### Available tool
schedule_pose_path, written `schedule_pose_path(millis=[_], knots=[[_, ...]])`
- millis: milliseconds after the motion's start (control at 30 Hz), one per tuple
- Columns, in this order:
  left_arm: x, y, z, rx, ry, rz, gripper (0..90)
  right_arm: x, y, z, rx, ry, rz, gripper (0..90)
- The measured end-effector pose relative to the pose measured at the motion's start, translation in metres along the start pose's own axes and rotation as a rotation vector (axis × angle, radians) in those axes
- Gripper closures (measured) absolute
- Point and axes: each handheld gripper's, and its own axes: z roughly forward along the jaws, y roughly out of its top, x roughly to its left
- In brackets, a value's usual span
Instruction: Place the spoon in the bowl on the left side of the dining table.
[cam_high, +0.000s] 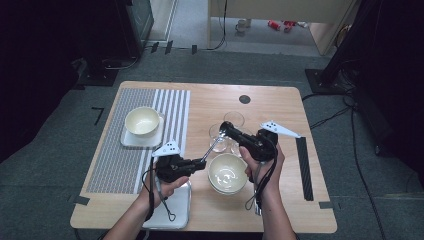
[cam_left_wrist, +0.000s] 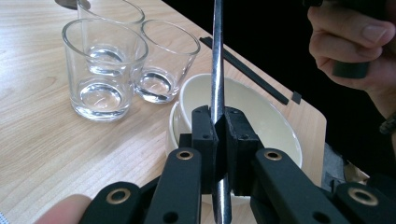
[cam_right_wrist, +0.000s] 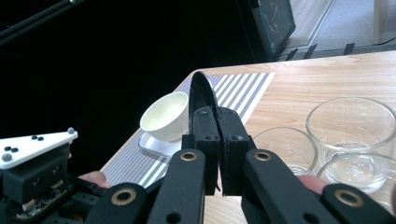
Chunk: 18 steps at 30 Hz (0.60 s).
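My left gripper (cam_high: 201, 162) and right gripper (cam_high: 226, 127) each pinched one end of the spoon (cam_high: 213, 145), so it stretched slanting between them, just behind the near bowl (cam_high: 227, 172) and beside the glasses (cam_high: 233, 119).

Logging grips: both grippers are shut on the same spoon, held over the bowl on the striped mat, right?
Not that bowl. In the high view, the left gripper and right gripper hold the spoon by the near bowl on bare wood; the mat's bowl sits apart.
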Motion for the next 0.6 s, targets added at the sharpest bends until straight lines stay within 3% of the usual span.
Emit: schedule_pose_path(millis=[300,400,600], knots=[[0.003,0.002,-0.005,0.019,0.003,0.043,88.0,-0.006,-0.003,-0.003,0.018,0.031,-0.025,86.3],[0.004,0.002,-0.007,0.016,0.001,0.045,90.0,-0.008,-0.005,-0.003,0.042,0.005,-0.057,85.4],[0.007,0.004,-0.012,0.022,0.021,0.056,90.0,-0.014,-0.006,-0.009,0.039,-0.024,-0.062,86.8]])
